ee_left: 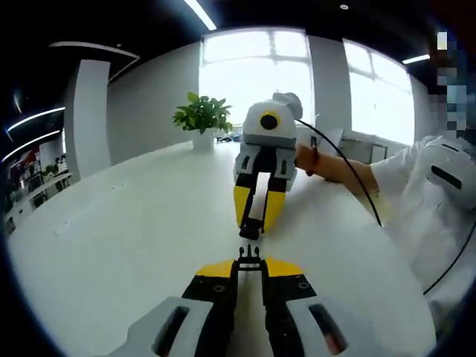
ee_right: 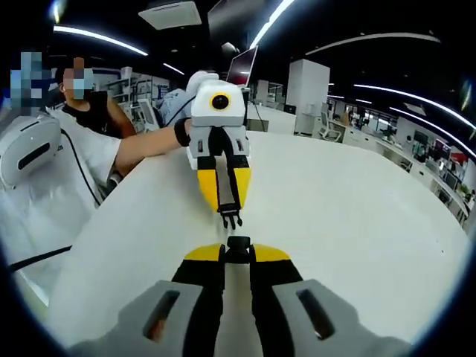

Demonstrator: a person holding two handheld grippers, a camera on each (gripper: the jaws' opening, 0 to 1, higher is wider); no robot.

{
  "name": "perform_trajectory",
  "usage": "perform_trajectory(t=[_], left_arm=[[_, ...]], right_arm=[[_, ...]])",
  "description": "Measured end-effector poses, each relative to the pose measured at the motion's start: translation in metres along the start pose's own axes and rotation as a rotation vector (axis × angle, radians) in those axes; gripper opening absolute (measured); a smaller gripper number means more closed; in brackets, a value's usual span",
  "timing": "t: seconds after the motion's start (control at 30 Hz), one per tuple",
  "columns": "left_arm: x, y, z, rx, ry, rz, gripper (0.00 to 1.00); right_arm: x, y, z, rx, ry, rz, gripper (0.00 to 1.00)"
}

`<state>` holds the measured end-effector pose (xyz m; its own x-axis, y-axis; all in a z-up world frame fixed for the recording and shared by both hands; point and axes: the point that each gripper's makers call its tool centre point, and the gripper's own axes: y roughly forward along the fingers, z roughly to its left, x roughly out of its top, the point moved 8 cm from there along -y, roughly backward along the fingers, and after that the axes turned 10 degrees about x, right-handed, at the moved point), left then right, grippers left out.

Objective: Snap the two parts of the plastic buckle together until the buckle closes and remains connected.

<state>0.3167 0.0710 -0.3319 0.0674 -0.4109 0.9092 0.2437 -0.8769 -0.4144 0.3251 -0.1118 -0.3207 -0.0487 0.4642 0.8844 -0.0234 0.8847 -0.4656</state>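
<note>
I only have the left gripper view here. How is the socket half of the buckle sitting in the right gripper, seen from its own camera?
Observer: In the right gripper view, the right gripper is shut on the socket half, which pokes just past the yellow tips.
Operator: And my prongs, seen from there?
Observer: The pronged half, held in the left gripper, points toward the socket half. It is not touching it, and it sits slightly left of it in that view.

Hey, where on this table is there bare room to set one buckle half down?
White table lies bare between the potted plant and the left gripper; also past the right gripper, toward the far edge. Crowded: the narrow gap where both buckle halves meet.
</note>
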Motion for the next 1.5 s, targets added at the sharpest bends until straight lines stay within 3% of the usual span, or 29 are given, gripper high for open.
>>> perform_trajectory(t=[0.4, 1.2, 1.3, 1.5], left_arm=[[-0.002, 0.004, -0.001, -0.053, 0.039, 0.02, 0.11], [-0.005, 0.007, -0.006, -0.092, 0.086, 0.035, 0.11], [-0.001, 0.006, -0.006, -0.097, 0.074, 0.001, 0.11], [0.0, 0.004, -0.005, -0.098, 0.089, -0.005, 0.11]], right_arm=[[-0.002, 0.008, 0.006, 0.079, 0.015, 0.008, 0.12], [-0.006, 0.014, 0.015, 0.132, 0.017, 0.026, 0.12], [-0.005, 0.014, 0.016, 0.139, 0.01, 0.034, 0.12], [-0.005, 0.015, 0.015, 0.14, 0.01, 0.029, 0.12]])
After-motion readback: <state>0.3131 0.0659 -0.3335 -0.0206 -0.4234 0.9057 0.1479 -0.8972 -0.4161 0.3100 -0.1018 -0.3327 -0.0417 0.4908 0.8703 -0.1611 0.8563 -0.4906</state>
